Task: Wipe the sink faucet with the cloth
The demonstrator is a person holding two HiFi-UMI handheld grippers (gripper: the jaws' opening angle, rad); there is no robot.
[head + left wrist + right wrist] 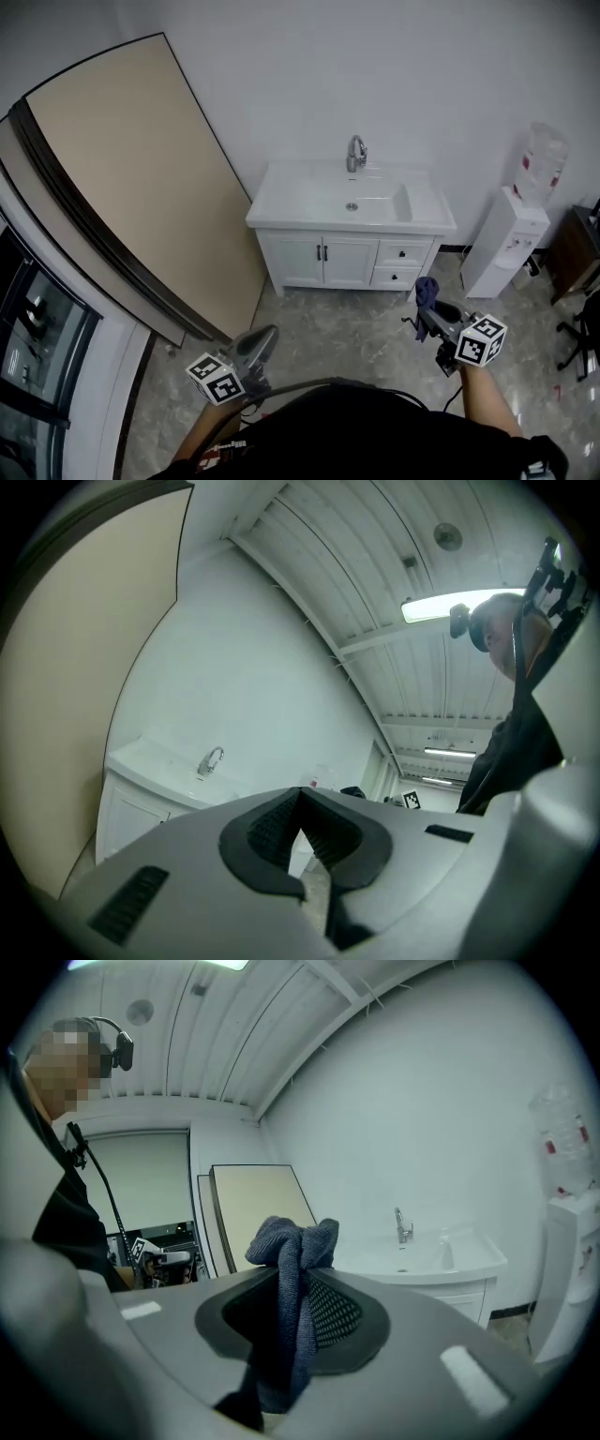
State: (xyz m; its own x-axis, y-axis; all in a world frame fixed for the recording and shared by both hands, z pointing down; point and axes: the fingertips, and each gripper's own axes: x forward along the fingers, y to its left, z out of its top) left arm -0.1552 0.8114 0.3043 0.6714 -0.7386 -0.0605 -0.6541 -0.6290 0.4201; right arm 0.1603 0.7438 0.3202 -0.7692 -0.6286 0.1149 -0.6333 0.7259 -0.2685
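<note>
A chrome faucet [355, 153] stands at the back of a white sink [281, 192] on a white vanity cabinet against the far wall. It also shows small in the left gripper view, faucet [210, 759], and in the right gripper view, faucet [402, 1224]. My right gripper [429, 305] is shut on a dark blue cloth [292, 1283], which bunches above the jaws and hangs between them; the cloth [427, 291] shows in the head view too. My left gripper [265, 336] is shut and holds nothing. Both grippers are well short of the vanity, over the floor.
A large beige board [122, 178] leans on the wall left of the vanity. A white water dispenser [506, 239] with a bottle stands to its right, with dark furniture [572, 253] beyond. The floor [347, 328] is grey marble tile.
</note>
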